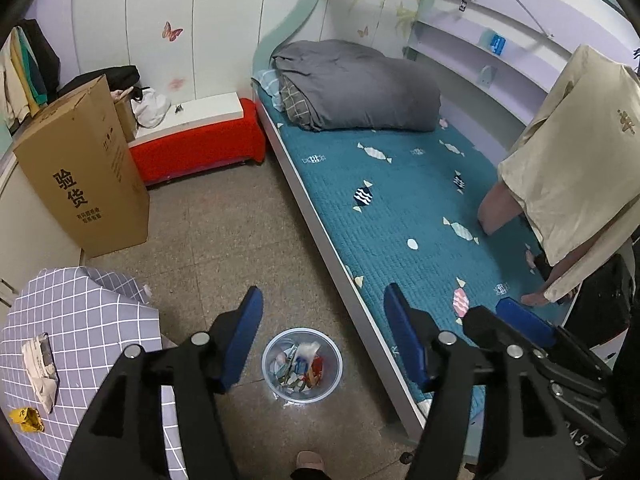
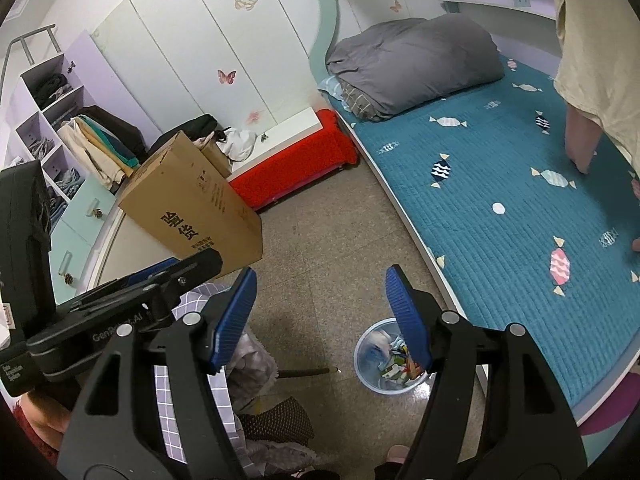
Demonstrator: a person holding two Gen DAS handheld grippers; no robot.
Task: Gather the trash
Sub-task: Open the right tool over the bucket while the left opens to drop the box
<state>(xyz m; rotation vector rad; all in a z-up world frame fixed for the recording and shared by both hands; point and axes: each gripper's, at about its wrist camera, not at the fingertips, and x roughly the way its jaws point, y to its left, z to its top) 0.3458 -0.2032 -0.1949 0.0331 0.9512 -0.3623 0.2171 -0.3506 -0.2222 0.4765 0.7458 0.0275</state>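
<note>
Left gripper: your left gripper (image 1: 322, 308) stands wide, its blue pads far apart, and nothing is between them. It hangs high over the floor.
Right gripper: your right gripper (image 2: 322, 290) is also spread wide and carries nothing. In the left wrist view you see it just beside the left one, over the edge of the bed.
Trash bin: the clear plastic bin (image 1: 302, 364) stands on the floor, close to the bed frame. Coloured wrappers and paper scraps lie inside it. In the right wrist view the bin (image 2: 374, 360) is partly hidden behind the right blue pad.
Table: the table with the grey checked cloth (image 1: 80, 320) is at your left. On it lie a crumpled white paper (image 1: 40, 368) and a small yellow wrapper (image 1: 26, 419), well apart from the bin.
Bed: the teal bed cover (image 1: 400, 200) carries a folded grey duvet (image 1: 356, 84) at its far end.
Floor: a tall cardboard box (image 1: 82, 168) stands near the red bench (image 1: 200, 152).
</note>
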